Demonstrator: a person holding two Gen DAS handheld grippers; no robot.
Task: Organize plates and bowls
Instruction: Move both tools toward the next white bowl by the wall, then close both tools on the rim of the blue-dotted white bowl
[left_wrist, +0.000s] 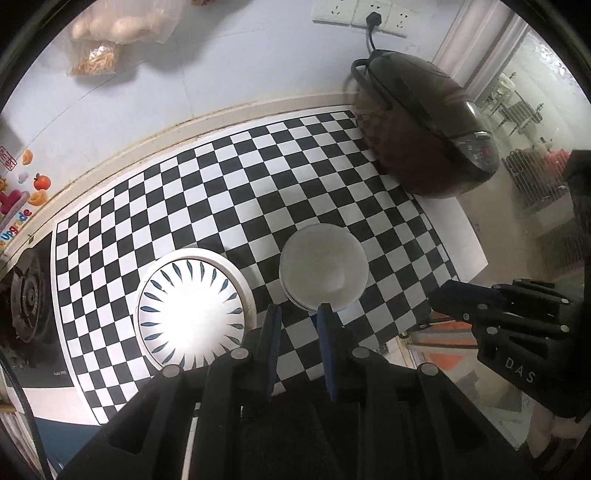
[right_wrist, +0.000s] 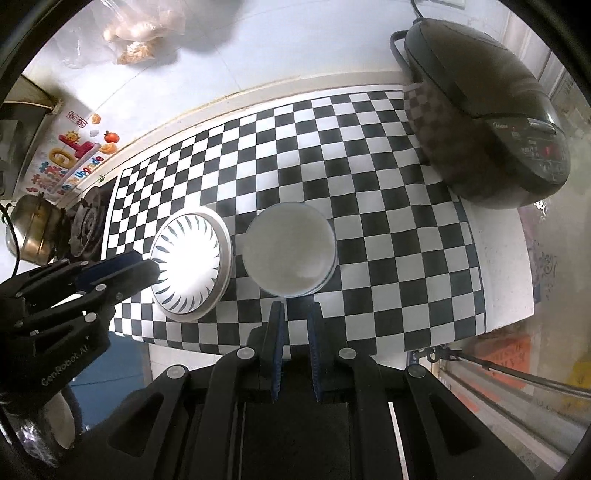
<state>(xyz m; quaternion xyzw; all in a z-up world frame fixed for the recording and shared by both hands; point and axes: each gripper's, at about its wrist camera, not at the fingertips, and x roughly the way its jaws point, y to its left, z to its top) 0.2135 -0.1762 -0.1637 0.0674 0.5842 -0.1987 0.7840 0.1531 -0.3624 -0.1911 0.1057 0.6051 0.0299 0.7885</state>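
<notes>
Two stacks stand side by side on the checkered tabletop (right_wrist: 369, 206): plates (right_wrist: 192, 262), the top one patterned with blue leaves over a plain wider rim, and white bowls (right_wrist: 290, 249), apparently nested, with a second rim showing at the near edge. The stacks are just beside each other, not quite touching in the right wrist view, and near the tabletop's front edge, well apart from the cooker (right_wrist: 487, 110) at the back right. Both sit flat, mouths up, and being round they have no long axis to line up. The left gripper (left_wrist: 297, 314) and right gripper (right_wrist: 295, 310) hang above the near side, each with its jaws nearly pressed together and nothing between them. The sorting looks done or close to it. To finish well, I would lift straight up and away so no finger clips a rim, and check that the bowls sit true, since a tilted stack so near the edge could slide off.
</notes>
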